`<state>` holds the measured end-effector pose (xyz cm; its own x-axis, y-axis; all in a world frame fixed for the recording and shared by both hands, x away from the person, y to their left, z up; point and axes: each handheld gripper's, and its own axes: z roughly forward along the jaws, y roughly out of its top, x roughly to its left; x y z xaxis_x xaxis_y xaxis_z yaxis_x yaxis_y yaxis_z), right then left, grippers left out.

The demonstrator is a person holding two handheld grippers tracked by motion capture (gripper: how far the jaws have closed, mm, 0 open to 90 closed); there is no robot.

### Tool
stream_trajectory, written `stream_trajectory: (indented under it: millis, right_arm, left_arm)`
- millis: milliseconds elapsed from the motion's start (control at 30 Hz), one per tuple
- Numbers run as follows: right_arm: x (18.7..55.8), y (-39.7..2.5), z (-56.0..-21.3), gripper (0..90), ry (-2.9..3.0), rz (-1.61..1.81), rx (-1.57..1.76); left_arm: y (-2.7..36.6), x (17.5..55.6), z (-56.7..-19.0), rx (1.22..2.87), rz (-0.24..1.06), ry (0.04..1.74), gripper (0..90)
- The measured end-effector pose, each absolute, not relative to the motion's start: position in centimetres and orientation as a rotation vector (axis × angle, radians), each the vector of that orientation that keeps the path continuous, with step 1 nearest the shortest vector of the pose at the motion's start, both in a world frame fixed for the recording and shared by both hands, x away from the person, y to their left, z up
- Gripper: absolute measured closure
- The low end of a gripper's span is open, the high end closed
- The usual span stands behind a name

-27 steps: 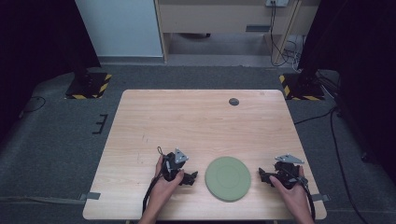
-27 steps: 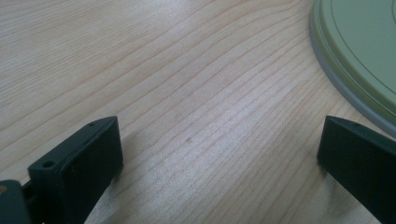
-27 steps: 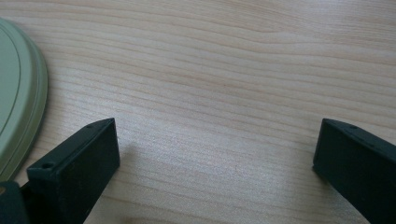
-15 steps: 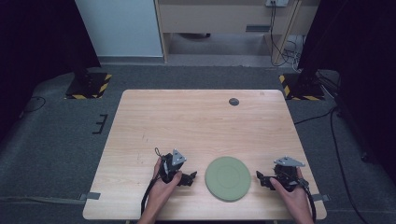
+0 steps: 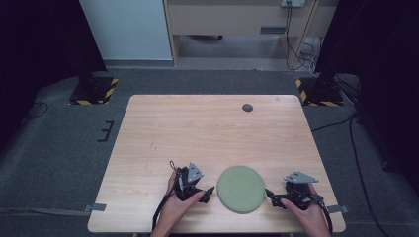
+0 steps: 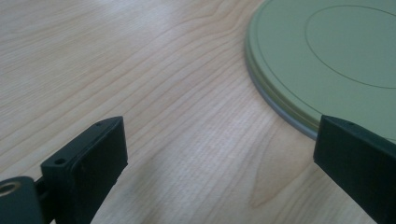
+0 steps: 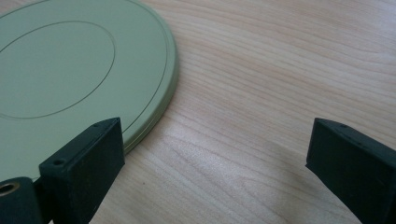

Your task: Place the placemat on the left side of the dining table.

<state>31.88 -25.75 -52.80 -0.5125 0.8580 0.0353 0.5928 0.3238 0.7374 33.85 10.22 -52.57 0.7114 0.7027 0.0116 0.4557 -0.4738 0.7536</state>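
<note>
fingers: both pairs of jaws stand wide and grip nothing; left gripper [image 5: 205, 191] and right gripper [image 5: 273, 196] flank the plate, each just beside its rim.
table [image 5: 212, 133]: pale wood, bare over most of its top; the work sits at the near edge, between the person's hands.
plate [image 5: 240, 188]: flat green disc, lying face up on the table near the front edge, right of centre; in the left gripper view its rim [image 6: 275, 100] passes by the right jaw, in the right gripper view its rim [image 7: 166, 88] passes by the left jaw.
step: approach, as i judge it; both grippers are lined up at table level on opposite sides, nothing is held yet.
next move: likely slide one jaw under or over the thin rim and pinch; the edge is low, so a flat, careful entry is needed.
dark spot [image 5: 247, 107]: small round mark far off near the back edge, untouched.
</note>
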Motion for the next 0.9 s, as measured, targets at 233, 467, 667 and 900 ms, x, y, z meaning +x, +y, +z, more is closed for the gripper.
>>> stream_trajectory:
  millis: [233,467,667,900]
  right_arm:
    - [31.7,-25.4,-52.8,5.3,2.264,1.023,1.260]
    - [31.4,-25.1,-52.8,6.0,2.294,1.017,1.230]
    - [31.5,-25.1,-52.8,5.4,2.300,1.017,1.228]
    - [31.6,-24.8,-52.8,3.1,2.278,0.997,1.236]
  left_arm:
    - [8.8,33.1,-52.5,2.174,0.400,0.811,2.1]
    - [8.2,32.7,-52.5,2.183,0.386,0.785,2.1]
    - [7.8,32.7,-52.7,2.194,0.399,0.785,1.9]
    - [7.8,33.0,-52.8,2.188,0.409,0.810,0.4]
